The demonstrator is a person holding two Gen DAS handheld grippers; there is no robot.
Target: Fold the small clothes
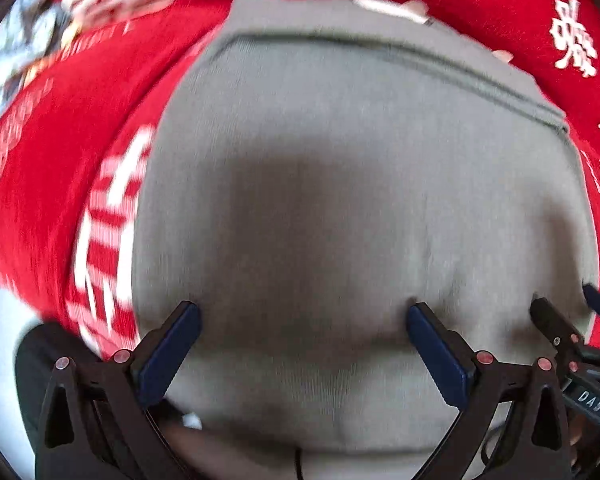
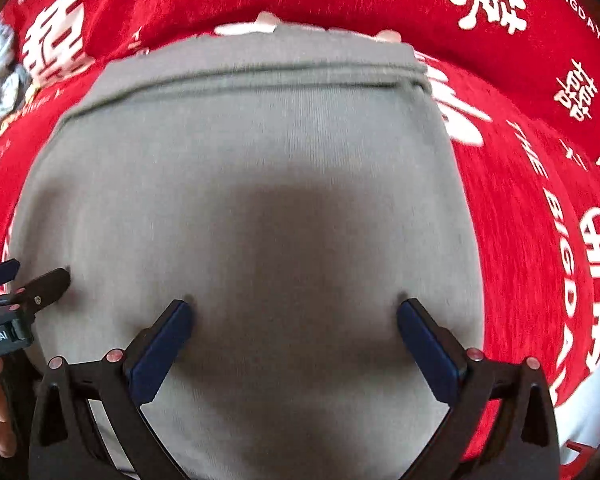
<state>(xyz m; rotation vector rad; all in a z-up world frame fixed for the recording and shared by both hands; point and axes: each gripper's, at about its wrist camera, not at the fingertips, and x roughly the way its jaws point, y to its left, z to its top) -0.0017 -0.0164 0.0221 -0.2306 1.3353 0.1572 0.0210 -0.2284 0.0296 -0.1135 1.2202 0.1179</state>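
A grey knitted garment (image 1: pixel 340 128) lies flat on a red cloth and fills most of both views (image 2: pixel 260 140). A stitched hem band runs along its far edge. My left gripper (image 1: pixel 304 312) is open, both blue fingertips pressed down on the grey fabric near its front part. My right gripper (image 2: pixel 296 308) is open too, fingertips pressing on the same garment. Each gripper shows at the edge of the other's view: the right one in the left wrist view (image 1: pixel 568 312), the left one in the right wrist view (image 2: pixel 32 280). Neither holds any fabric.
The red cloth (image 2: pixel 520 220) with white characters and lettering covers the surface around the garment (image 1: pixel 40 184). A patterned grey-white item (image 1: pixel 16 64) lies at the far left. Small pale objects (image 2: pixel 260 26) peek out beyond the garment's far edge.
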